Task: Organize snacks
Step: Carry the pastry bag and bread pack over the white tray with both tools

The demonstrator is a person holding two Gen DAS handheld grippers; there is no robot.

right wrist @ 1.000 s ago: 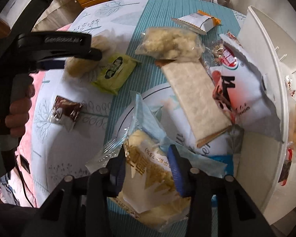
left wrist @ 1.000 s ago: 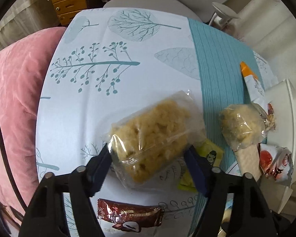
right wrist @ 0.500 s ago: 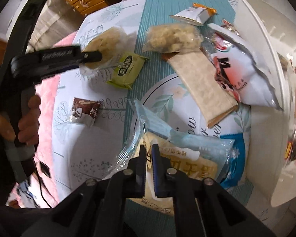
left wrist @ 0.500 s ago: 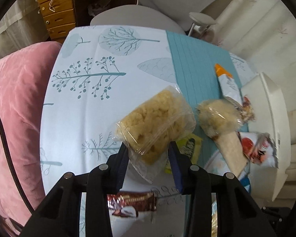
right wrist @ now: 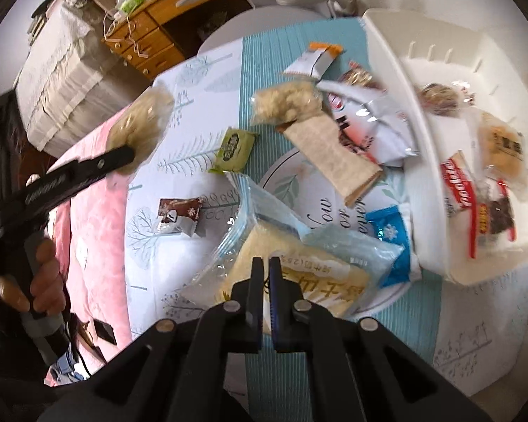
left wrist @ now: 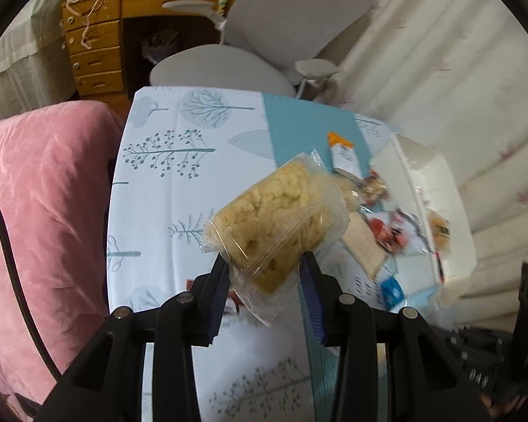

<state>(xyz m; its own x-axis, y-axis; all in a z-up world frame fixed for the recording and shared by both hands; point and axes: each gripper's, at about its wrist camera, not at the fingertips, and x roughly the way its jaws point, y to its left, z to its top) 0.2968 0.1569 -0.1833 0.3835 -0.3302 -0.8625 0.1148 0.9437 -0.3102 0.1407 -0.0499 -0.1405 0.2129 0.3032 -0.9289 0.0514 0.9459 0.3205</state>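
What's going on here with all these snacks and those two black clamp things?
A person is sorting snacks, with a two-finger gripper in each hand. The left gripper is clamped on a clear bag of puffed rice cake, held up off the table. The right gripper is pinched shut on a pale blue packet. More snacks lie loose on the table, and a few already sit in the white bin.

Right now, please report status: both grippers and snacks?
Left gripper shut on puffed-rice pack, lifted. Right gripper pinching yellow cake pack. White bin unobstructed.

Pale yellow puffed snack (left wrist: 274,218); tree-printed white tablecloth (left wrist: 179,183); pink blanket (left wrist: 42,190).
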